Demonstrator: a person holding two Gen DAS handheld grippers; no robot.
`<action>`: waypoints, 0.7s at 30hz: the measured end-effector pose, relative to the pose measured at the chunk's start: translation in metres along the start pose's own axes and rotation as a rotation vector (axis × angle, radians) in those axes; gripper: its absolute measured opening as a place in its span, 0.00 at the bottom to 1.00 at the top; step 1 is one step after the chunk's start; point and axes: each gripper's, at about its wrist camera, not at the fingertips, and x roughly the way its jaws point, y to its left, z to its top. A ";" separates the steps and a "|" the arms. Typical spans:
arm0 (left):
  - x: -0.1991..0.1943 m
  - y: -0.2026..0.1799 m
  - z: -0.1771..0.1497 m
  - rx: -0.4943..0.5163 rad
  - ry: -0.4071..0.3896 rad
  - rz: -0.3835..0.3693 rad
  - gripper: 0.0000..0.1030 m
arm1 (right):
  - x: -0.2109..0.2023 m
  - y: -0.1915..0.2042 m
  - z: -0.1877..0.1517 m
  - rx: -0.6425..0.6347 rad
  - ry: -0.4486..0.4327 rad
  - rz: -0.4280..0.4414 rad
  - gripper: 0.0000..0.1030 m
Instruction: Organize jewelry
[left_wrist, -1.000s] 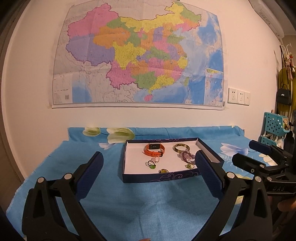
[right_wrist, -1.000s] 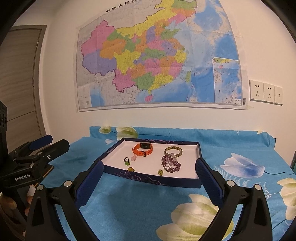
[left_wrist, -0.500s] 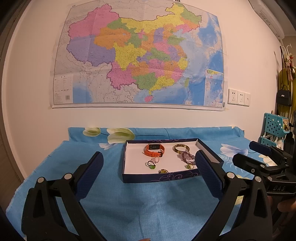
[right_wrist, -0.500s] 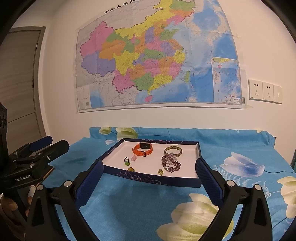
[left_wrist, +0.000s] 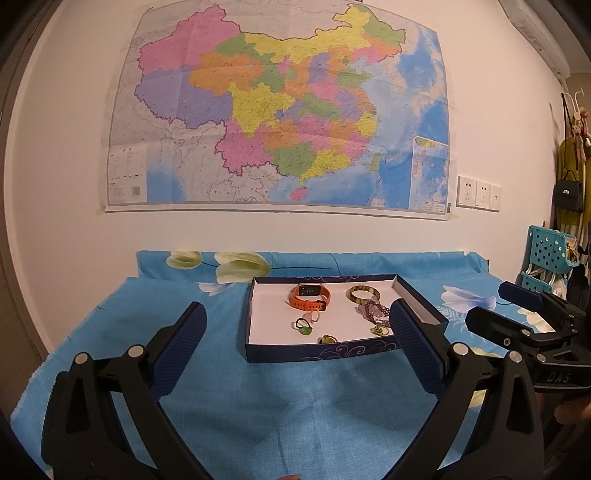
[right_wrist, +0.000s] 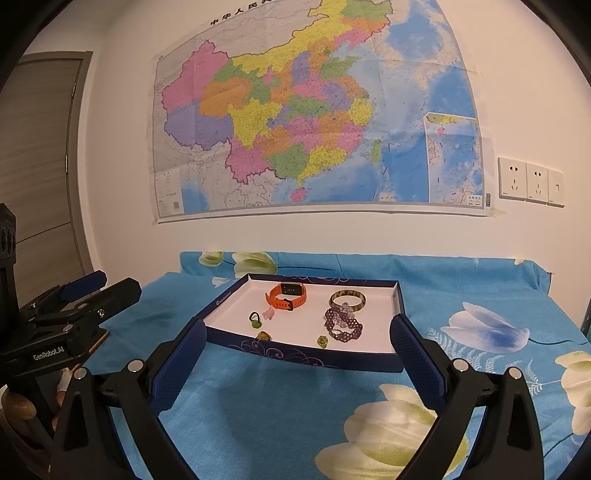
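Both tongs, left (left_wrist: 295, 347) and right (right_wrist: 297, 350), gape wide and empty, hovering short of the tray (right_wrist: 310, 357). Jewelry lies loose inside: watch (right_wrist: 286, 296), bangle (right_wrist: 347, 300), bead bracelet (right_wrist: 342, 324). I'd drop in over the rim and pinch one piece only.

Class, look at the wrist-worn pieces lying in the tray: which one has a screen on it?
The orange watch, at the back left of the tray. Its black screen sets it apart from the plain greenish bangle and the purple beaded bracelet.

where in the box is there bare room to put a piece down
Bare floor lies along the left wall of the box, beside the orange watch. The right half is crowded: bangle, bead bracelet touching.
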 end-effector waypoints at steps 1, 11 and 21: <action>0.000 0.000 0.000 0.000 -0.001 0.001 0.94 | 0.000 0.000 0.000 0.000 0.000 0.000 0.93; 0.002 0.004 -0.002 -0.016 0.008 0.008 0.94 | 0.001 0.001 -0.002 0.004 0.005 0.001 0.93; 0.002 0.004 -0.002 -0.017 0.004 0.012 0.94 | 0.002 -0.001 -0.003 0.008 0.005 -0.002 0.93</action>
